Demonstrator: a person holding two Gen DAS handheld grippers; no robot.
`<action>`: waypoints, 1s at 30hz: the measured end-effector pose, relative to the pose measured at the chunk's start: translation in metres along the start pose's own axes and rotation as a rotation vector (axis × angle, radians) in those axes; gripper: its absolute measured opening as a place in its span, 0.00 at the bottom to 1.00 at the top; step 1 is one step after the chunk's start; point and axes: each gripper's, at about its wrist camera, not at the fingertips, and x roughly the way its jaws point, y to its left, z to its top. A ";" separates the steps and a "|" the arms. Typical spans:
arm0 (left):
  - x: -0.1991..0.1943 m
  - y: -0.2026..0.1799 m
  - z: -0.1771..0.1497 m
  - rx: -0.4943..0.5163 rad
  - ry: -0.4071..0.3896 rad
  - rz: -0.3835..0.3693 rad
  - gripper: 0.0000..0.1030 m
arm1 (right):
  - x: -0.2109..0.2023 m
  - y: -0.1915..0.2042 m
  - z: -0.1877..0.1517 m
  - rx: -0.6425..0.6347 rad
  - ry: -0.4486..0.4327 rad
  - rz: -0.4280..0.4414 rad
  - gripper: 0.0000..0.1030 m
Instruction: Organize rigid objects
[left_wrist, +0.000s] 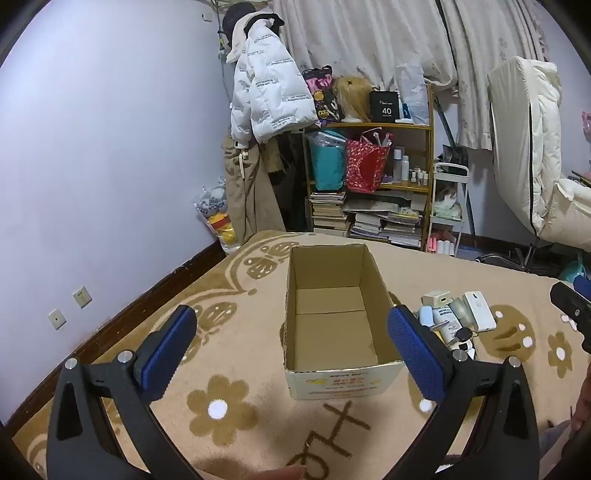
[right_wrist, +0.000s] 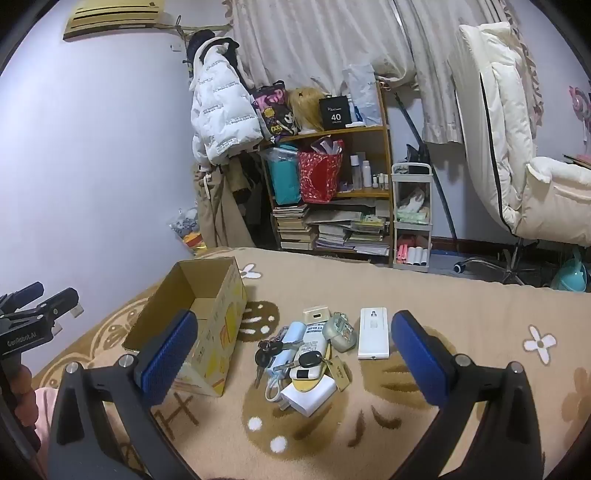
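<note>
Small-item pile (right_wrist: 308, 360) beside cardboard box (right_wrist: 207, 325)

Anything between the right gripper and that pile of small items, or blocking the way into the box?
Nothing visible. The right gripper is open over the pile; the box beside it is open-topped.

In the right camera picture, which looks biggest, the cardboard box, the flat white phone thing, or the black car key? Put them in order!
1. The cardboard box, by far the biggest.
2. The flat white device.
3. The black car key, the smallest.

All three lie at a similar distance on the blanket, so this order is fair.
</note>
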 end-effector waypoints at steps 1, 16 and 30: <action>0.000 0.000 0.000 0.001 -0.002 0.000 0.99 | 0.000 0.000 0.000 0.005 0.001 0.001 1.00; -0.007 0.000 0.001 -0.003 -0.025 -0.007 0.99 | 0.002 0.000 -0.001 -0.002 -0.006 -0.001 1.00; -0.005 0.000 -0.003 0.007 -0.015 -0.001 0.99 | 0.002 -0.001 -0.002 0.000 -0.002 0.000 1.00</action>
